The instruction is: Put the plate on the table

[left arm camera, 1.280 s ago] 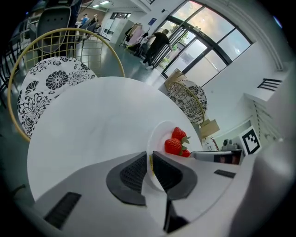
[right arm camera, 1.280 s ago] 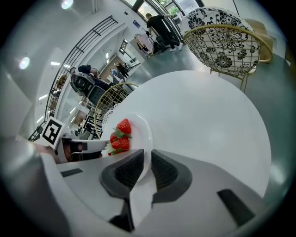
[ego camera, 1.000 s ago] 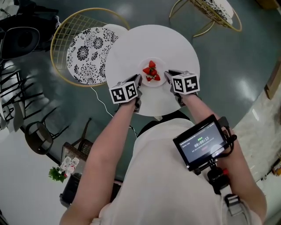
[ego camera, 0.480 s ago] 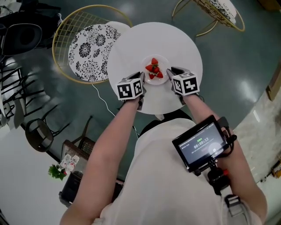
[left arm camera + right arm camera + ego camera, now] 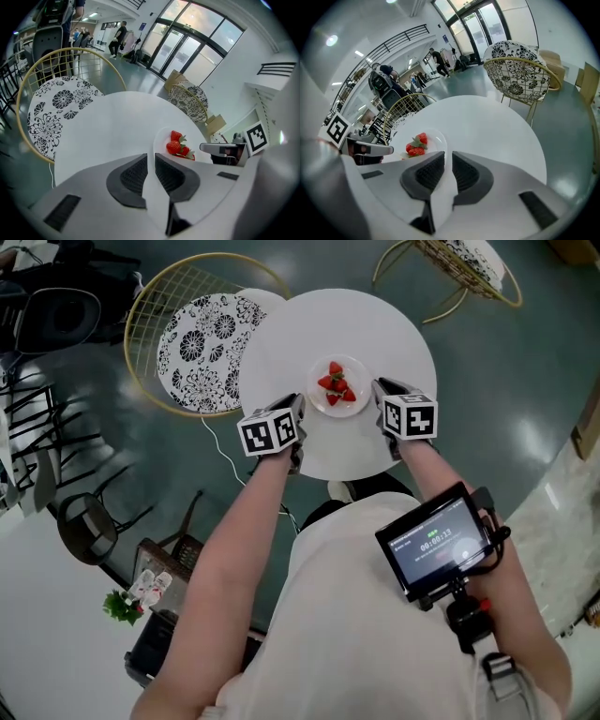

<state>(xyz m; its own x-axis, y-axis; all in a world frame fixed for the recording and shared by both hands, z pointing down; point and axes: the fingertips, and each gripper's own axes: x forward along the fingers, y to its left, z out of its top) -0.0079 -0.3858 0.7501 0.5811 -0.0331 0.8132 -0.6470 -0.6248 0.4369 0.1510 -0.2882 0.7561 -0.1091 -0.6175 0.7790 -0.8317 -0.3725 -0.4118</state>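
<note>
Patterned chair (image 5: 192, 348) stands at 9 o'clock of the table (image 5: 281, 338), just beside its edge. Left gripper (image 5: 298, 416) is at 8 o'clock of the plate (image 5: 339, 411), tongs narrow and nipped on the rim. The plate, with strawberries (image 5: 337, 383) piled on it, is near the table centre, slightly toward your 6 o'clock side. Can't tell if its base touches the top. Right gripper (image 5: 379, 388) is at the plate's 3 o'clock, tongs narrow too, pinching the opposite rim.

Step looks like the set-down. Hold both sides level so the berries don't roll, and lower until the base seats flat. Then open both together and back out sideways, low.

Room: bare tabletop is wide at 12 and 10 o'clock. The table edge is close behind both grippers at 6 o'clock, so don't drag the plate toward you. Second chair (image 5: 459, 263) at 1 o'clock is well apart.
</note>
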